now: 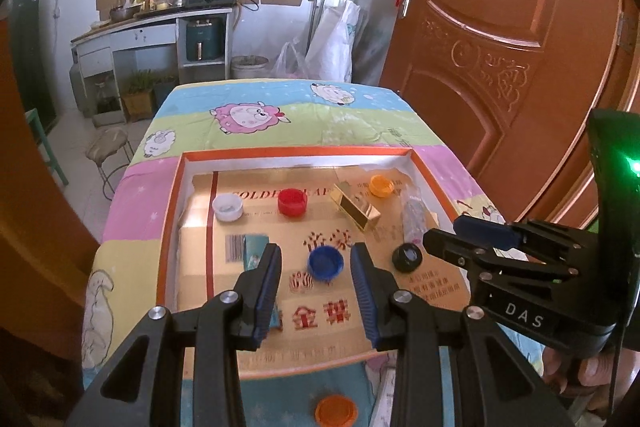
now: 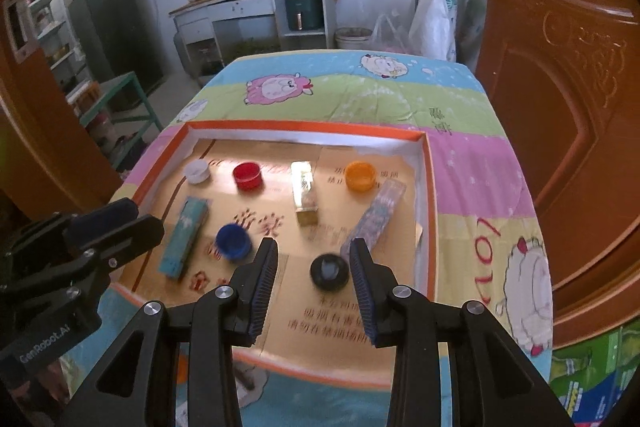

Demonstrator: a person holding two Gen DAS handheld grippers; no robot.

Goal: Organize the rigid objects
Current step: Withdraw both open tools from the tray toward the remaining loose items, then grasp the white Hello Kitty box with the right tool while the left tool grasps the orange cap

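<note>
Six caps lay in the orange-rimmed tray [image 2: 427, 187] — white, red, orange, blue [image 2: 233, 241], black [image 2: 329, 271] — plus three boxes, with bare floor between. Left gripper [image 1: 316, 281] and right gripper [image 2: 314, 277] hovered part-open, empty.

The black cap [image 2: 329, 271] near the tray's [image 2: 427, 163] front is smeared by blur in the right wrist view. In the left wrist view the left tongs [image 1: 316, 269] cover most of the teal box [image 1: 256, 247], and the tray's print is unreadable.
</note>
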